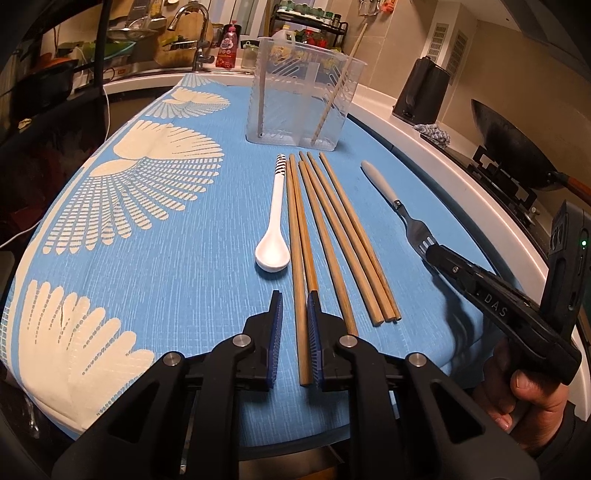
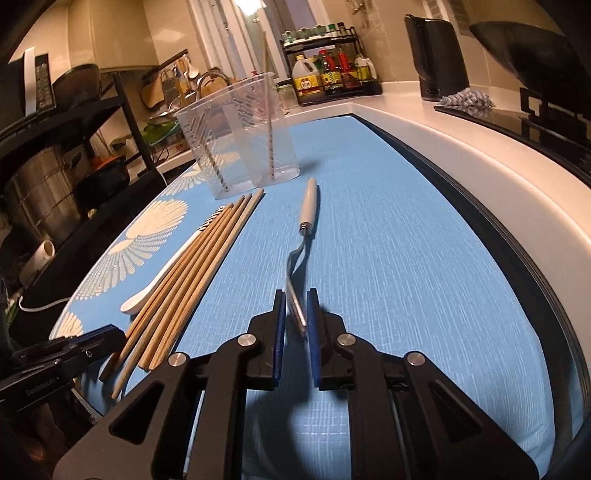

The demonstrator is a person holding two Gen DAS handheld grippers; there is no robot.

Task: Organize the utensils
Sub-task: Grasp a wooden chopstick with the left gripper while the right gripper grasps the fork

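Several wooden chopsticks lie side by side on the blue cloth, with a white spoon to their left and a fork with a white handle to their right. A clear plastic holder stands behind them with two chopsticks in it. My left gripper is open, its fingers on either side of the leftmost chopstick's near end. My right gripper is open around the fork's tines. The holder and chopsticks also show in the right wrist view.
A black kettle and a wok on a stove stand on the white counter to the right. A sink tap and bottle rack are at the back. A black shelf with pots stands to the left.
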